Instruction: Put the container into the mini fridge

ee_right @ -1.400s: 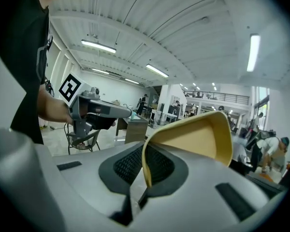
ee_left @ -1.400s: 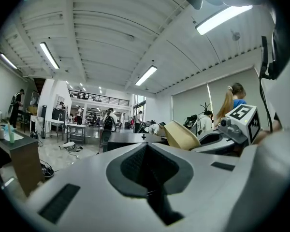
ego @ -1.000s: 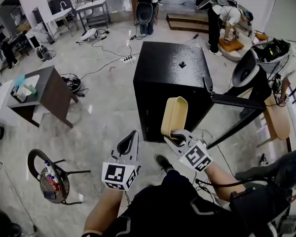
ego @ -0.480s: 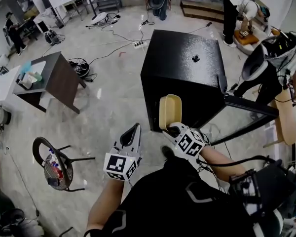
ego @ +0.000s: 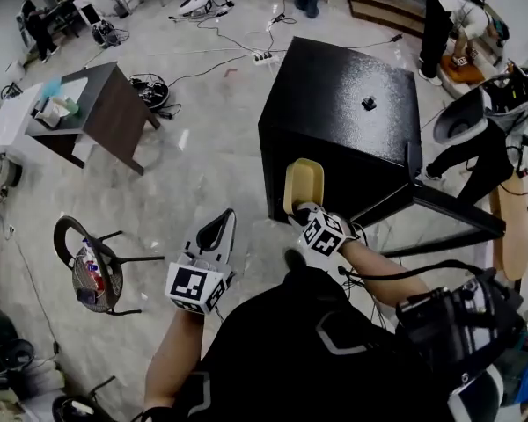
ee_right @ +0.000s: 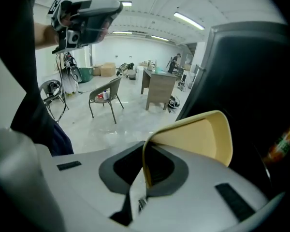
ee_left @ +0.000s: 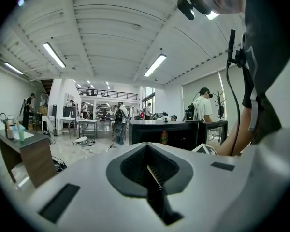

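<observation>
The black mini fridge (ego: 352, 104) stands on the floor ahead of me, its door (ego: 449, 205) swung open to the right. My right gripper (ego: 308, 221) is shut on the rim of a tan shallow container (ego: 304, 185), held on edge right at the fridge's open front. In the right gripper view the container (ee_right: 198, 137) rises from the right gripper (ee_right: 144, 175) beside the dark fridge wall (ee_right: 241, 81), and a bottle label (ee_right: 282, 141) shows inside. My left gripper (ego: 213, 234) hangs lower left, shut and empty. In the left gripper view, the left gripper (ee_left: 152, 175) points level toward the fridge (ee_left: 169, 132).
A brown desk (ego: 106, 112) with small items stands at the left. A round chair (ego: 92, 271) holding bottles is near my left side. Cables and a power strip (ego: 262, 57) lie behind the fridge. People stand at the back and right (ego: 475, 130).
My right gripper has dropped with the container and come up to the fridge's open front. The left gripper has sunk a little and stays shut.
</observation>
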Demonstrator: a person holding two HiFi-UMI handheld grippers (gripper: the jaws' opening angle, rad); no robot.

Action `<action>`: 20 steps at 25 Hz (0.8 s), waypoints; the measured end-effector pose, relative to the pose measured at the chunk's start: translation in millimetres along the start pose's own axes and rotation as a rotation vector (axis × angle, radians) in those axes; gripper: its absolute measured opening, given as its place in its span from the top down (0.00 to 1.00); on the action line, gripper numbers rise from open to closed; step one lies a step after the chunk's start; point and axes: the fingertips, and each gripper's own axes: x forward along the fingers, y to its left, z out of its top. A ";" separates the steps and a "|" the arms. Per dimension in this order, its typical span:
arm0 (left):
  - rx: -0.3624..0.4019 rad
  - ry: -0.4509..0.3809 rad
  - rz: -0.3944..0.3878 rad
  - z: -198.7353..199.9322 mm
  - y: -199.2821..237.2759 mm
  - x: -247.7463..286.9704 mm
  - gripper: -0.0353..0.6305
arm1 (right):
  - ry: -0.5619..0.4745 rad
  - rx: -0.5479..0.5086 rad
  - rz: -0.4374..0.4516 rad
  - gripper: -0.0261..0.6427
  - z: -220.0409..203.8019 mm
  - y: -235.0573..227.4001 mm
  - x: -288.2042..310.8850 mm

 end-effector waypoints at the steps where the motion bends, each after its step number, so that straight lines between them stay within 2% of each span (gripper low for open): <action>1: -0.009 0.001 0.013 -0.4 3.2 0.0 0.94 | 0.018 -0.001 0.004 0.93 -4.4 -4.3 6.6; 7: -0.037 0.014 0.033 -3.9 6.1 7.2 0.94 | 0.095 0.013 0.023 0.93 -21.3 -31.7 39.0; 12: -0.012 0.014 0.077 -0.2 18.0 12.5 0.94 | 0.166 0.004 0.036 0.93 -38.1 -49.5 66.5; 17: -0.021 0.048 0.124 -0.2 19.0 19.0 0.94 | 0.199 0.014 0.044 0.93 -48.6 -66.2 77.0; 20: -0.033 0.018 0.155 2.7 24.6 22.2 0.94 | 0.209 0.030 0.055 0.93 -48.3 -72.5 83.9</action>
